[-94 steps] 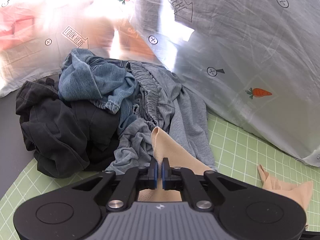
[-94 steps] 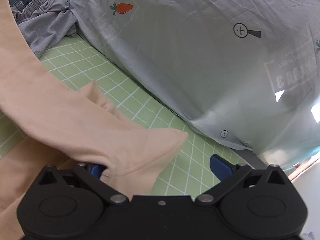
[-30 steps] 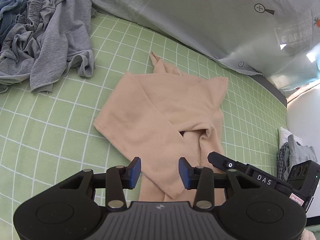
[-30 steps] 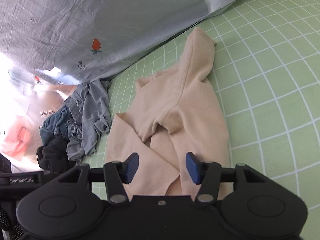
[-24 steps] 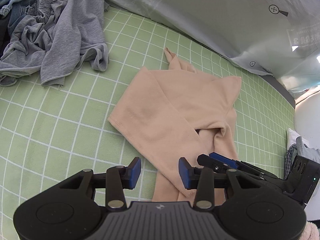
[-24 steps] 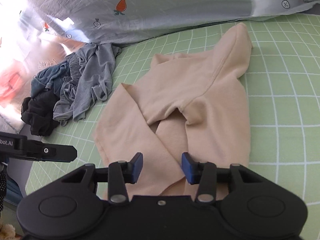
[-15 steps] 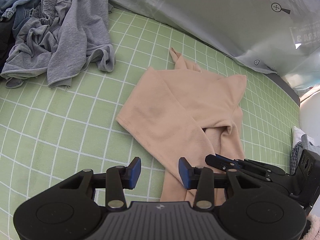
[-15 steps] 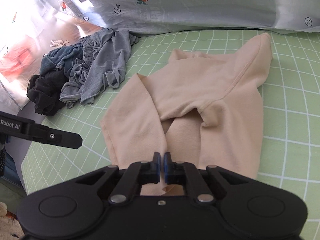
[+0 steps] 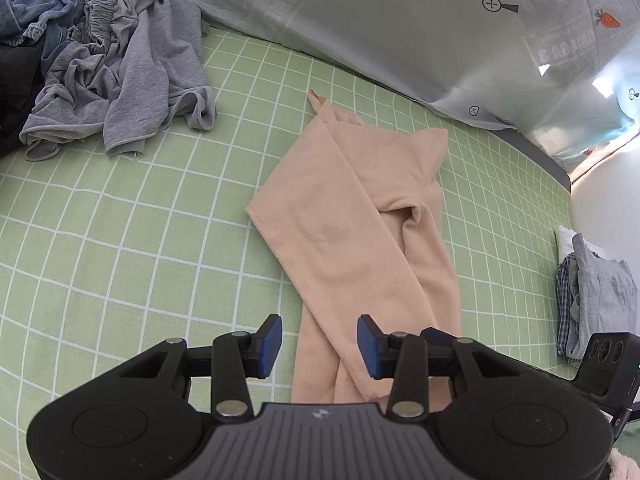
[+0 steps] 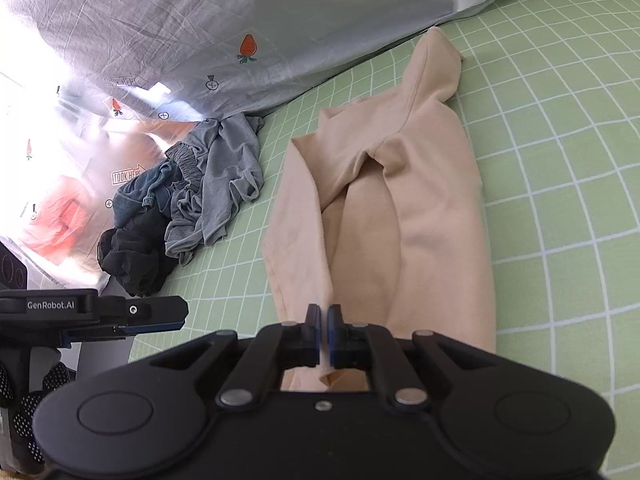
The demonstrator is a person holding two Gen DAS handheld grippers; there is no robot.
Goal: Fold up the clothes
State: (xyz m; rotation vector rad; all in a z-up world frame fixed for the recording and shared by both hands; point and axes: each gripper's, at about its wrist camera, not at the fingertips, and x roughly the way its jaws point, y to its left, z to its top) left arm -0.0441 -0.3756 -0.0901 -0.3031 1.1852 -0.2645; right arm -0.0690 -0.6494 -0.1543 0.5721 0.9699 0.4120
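Green checked sheet (image 9: 120, 240): right gripper (image 10: 323, 334) jaws pinch beige garment (image 9: 360, 220); left gripper (image 9: 319, 338) jaws spread.

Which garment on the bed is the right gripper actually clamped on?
The peach top spread flat mid-bed; the right gripper pinches its near hem. The grey garment stays crumpled, untouched.

My left tongs (image 9: 319, 345) are matte black with blue pads, silver pivot screws and a ribbed grey housing. My right tongs (image 10: 323, 334) match, black-bodied. At nine o'clock there, the left unit's side reads "GenRobot.AI" above black mesh with white dots.
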